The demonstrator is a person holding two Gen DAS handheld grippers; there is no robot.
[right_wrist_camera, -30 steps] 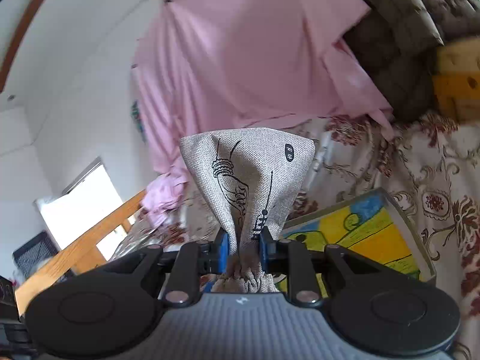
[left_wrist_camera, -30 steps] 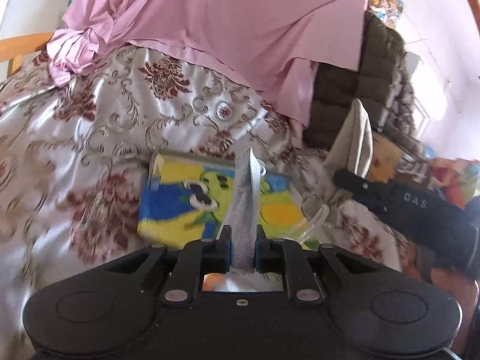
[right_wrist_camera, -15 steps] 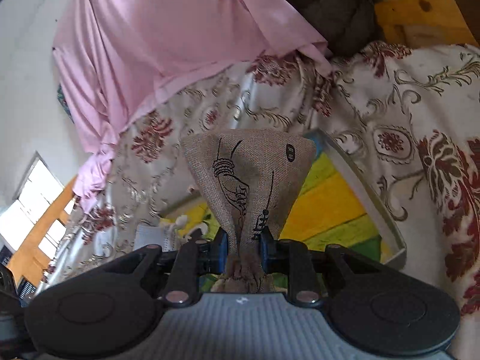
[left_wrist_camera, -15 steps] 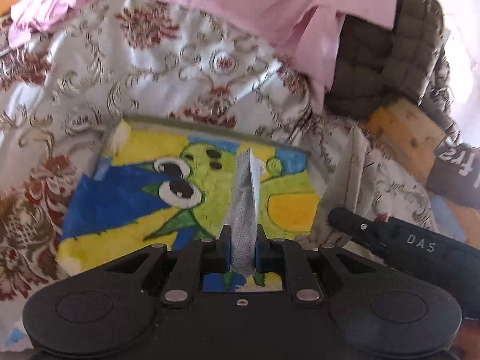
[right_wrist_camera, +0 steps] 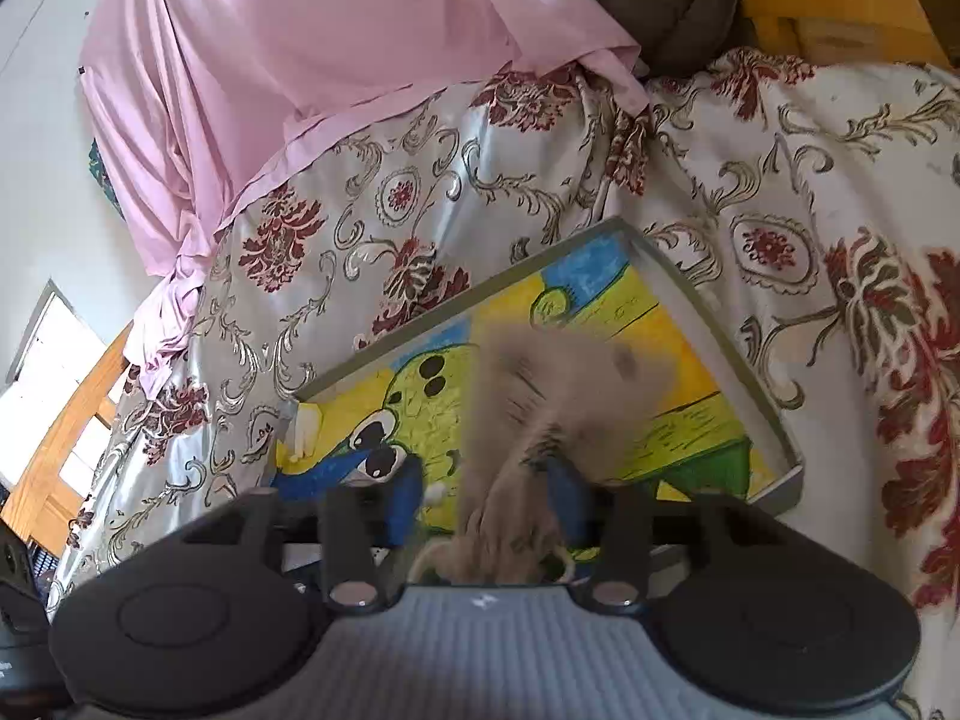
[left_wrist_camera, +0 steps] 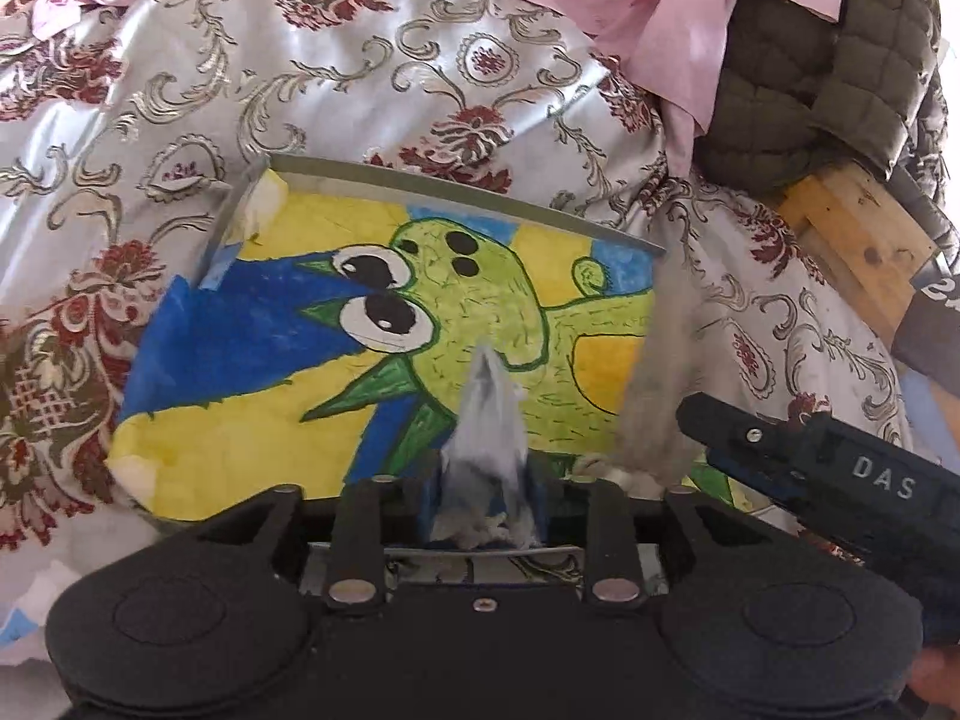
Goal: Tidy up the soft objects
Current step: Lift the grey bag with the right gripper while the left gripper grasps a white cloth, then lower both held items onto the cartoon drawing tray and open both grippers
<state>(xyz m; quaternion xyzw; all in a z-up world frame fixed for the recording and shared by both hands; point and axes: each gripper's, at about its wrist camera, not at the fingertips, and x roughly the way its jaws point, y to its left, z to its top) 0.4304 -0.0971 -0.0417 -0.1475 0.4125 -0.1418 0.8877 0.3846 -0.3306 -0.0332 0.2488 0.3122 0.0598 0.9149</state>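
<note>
A shallow tray (left_wrist_camera: 456, 187) lined with a yellow, blue and green cartoon drawing lies on the floral bedspread; it also shows in the right wrist view (right_wrist_camera: 708, 312). My left gripper (left_wrist_camera: 483, 495) holds a grey-white cloth pouch (left_wrist_camera: 487, 420) between its fingers above the tray's near edge; the jaws look slightly parted. My right gripper (right_wrist_camera: 486, 492) has its jaws open; the beige burlap pouch (right_wrist_camera: 558, 402) is blurred, slipping out between them over the tray. The same burlap pouch (left_wrist_camera: 651, 396) shows at the tray's right side in the left wrist view.
A pink sheet (right_wrist_camera: 312, 60) drapes over the back of the bed. A dark olive quilted jacket (left_wrist_camera: 828, 60) lies on a wooden frame (left_wrist_camera: 852, 240) at the right. A wooden rail (right_wrist_camera: 66, 420) runs at the left. White fabric (left_wrist_camera: 36, 588) lies at the near left.
Both grippers moved down and closer over the tray. My right gripper opened and the burlap pouch is dropping, blurred. The left gripper's hold on the grey pouch has loosened.
</note>
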